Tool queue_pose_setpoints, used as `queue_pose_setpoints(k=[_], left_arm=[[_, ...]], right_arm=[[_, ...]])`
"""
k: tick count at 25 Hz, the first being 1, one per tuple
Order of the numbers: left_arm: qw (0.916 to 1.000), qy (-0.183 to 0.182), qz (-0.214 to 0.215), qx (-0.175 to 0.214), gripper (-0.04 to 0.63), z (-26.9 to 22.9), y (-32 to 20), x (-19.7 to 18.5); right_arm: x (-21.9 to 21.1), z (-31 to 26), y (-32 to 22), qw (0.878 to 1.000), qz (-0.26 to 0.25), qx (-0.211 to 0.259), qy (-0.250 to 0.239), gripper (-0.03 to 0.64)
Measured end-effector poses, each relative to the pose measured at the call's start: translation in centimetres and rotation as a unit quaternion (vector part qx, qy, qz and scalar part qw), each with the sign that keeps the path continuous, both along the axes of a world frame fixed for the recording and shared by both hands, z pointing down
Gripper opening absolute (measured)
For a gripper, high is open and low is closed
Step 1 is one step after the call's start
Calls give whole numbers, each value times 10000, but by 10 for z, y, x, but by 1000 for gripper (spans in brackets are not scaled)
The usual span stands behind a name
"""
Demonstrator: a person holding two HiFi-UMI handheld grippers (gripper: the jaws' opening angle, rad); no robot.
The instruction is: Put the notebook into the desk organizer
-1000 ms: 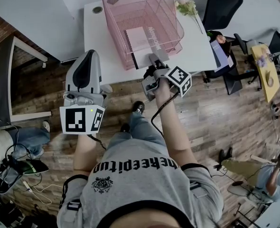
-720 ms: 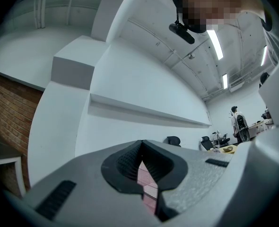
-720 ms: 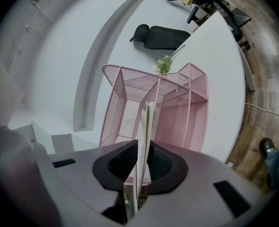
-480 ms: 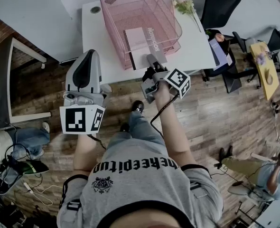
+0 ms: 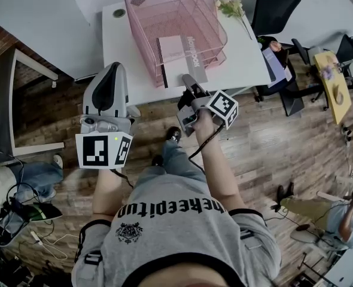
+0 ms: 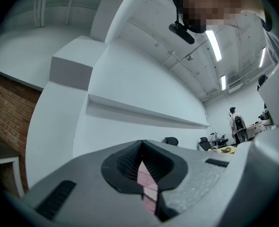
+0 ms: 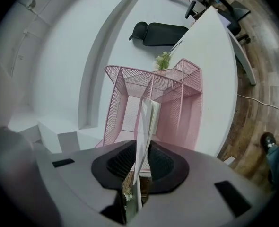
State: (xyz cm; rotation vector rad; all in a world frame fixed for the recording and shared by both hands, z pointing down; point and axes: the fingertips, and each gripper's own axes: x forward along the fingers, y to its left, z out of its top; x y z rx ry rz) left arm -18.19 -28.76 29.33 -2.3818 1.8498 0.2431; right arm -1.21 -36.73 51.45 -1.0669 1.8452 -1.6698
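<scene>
Right gripper (image 5: 189, 85) is clamped on the near edge of the notebook (image 5: 181, 54), which lies mostly inside the lower tray of the pink organizer (image 5: 142, 26) on the desk (image 5: 118, 52). Thin and light, the notebook probably flexes, so a firm edge pinch suits it. Left gripper (image 5: 109, 70) hangs to the side, jaws together, empty.

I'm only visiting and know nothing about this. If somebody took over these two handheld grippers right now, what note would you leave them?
Left gripper: shut, empty, held back short of the desk.
Right gripper: shut on the notebook, at its near edge.
Notebook: its far part is inside the pink mesh organizer; its near end sticks out of the front.
Done: pickup, partial insertion.
Left: probably push it fully in, open the jaws, back out.
</scene>
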Motion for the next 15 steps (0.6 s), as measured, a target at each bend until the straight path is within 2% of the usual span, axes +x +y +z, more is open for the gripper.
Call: queue_pose_setpoints(k=[7,15], left_arm=[[10000,-6,31,9,5,0,0,2],[10000,-21,33,29,5,0,-1,4]], right_arm=[[3,5,8,9999,20,-88,48,54],[5,5,2,9998,94,-158,-70,12]])
